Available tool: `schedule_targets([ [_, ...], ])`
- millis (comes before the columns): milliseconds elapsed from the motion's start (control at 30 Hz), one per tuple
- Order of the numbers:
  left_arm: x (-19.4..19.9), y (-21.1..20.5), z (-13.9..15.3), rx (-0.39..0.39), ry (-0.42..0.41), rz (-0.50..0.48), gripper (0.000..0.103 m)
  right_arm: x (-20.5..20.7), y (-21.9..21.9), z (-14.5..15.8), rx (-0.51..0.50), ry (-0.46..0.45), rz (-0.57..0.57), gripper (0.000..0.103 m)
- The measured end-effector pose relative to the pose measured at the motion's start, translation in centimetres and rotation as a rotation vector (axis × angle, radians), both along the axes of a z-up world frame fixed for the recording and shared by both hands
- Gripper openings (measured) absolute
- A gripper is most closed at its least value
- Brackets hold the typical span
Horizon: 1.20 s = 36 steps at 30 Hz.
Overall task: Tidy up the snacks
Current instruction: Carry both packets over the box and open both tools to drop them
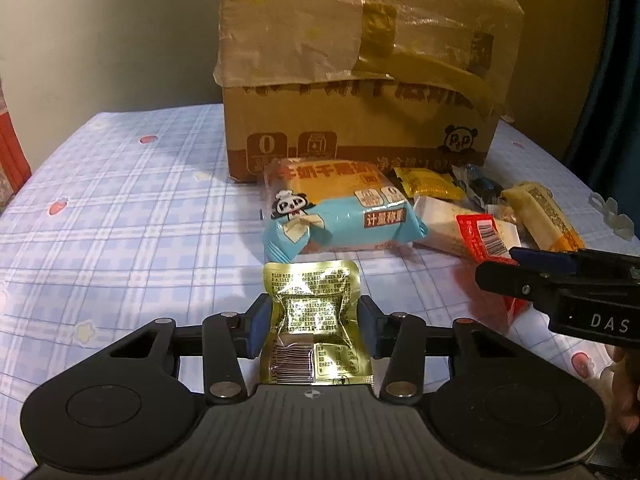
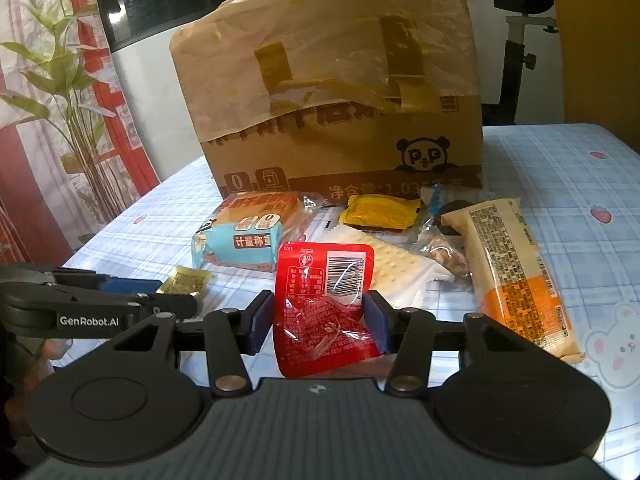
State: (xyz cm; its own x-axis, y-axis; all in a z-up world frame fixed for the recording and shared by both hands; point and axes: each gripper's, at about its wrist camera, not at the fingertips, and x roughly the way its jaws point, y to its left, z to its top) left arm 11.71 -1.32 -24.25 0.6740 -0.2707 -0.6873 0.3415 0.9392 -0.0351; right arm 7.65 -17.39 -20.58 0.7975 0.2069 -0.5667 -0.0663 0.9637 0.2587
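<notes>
Gold foil crinkled between the pads of the left gripper (image 1: 314,322), clamped on a gold packet (image 1: 316,320) above the checked tablecloth (image 1: 120,208). Beside it, the right gripper (image 2: 320,316) pinched a red packet (image 2: 326,304) — other snacks lay near the taped cardboard box (image 2: 332,100), among them a blue panda bread pack (image 1: 336,212).

1. Dim, yellow-cast light; glare flares on the crinkled gold foil packet (image 1: 314,320) before the taped brown cardboard box (image 1: 360,92).
2. Fisheye bending curves both views' dark corners; the box's print looks soft.
</notes>
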Motion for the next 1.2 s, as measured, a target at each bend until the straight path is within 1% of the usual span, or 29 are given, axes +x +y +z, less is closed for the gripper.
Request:
schedule_targets([
  [167, 0.0, 0.2, 1.1, -0.003, -0.036, 0.005, 0.049, 0.0, -0.2, 0.5, -0.001, -0.015, -0.009, 0.052],
  [333, 0.4, 0.6, 3.5, -0.024, -0.092, 0.019, 0.049, 0.3, -0.6, 2.1, -0.01, -0.058, -0.011, 0.052],
  [500, 1.4, 1.1, 7.2, -0.055, -0.18, 0.033, 0.049, 1.3, -1.4, 4.7, 0.0, -0.117, -0.019, 0.052],
  [733, 2.9, 1.1, 13.3, -0.089, -0.312, 0.023, 0.049, 3.1, -2.3, 10.2, -0.042, -0.25, -0.009, 0.052],
  [867, 4.4, 0.6, 16.4, -0.108, -0.37, 0.023, 0.049, 4.8, -3.2, 13.5, -0.052, -0.317, -0.011, 0.052],
  [967, 5.6, 0.1, 18.6, -0.123, -0.418, 0.015, 0.049, 6.8, -3.8, 15.9, -0.077, -0.366, -0.026, 0.052],
  [1033, 6.8, -0.8, 19.8, -0.124, -0.444, 0.013, 0.049, 8.5, -4.0, 17.0, -0.1, -0.387, -0.037, 0.052],
  [1133, 9.0, -2.0, 21.1, -0.127, -0.459, 0.019, 0.049, 11.4, -4.5, 18.1, -0.117, -0.387, -0.056, 0.052],
  [1200, 10.9, -2.9, 21.6, -0.123, -0.449, 0.024, 0.049, 13.5, -4.8, 18.3, -0.135, -0.367, -0.07, 0.052],
])
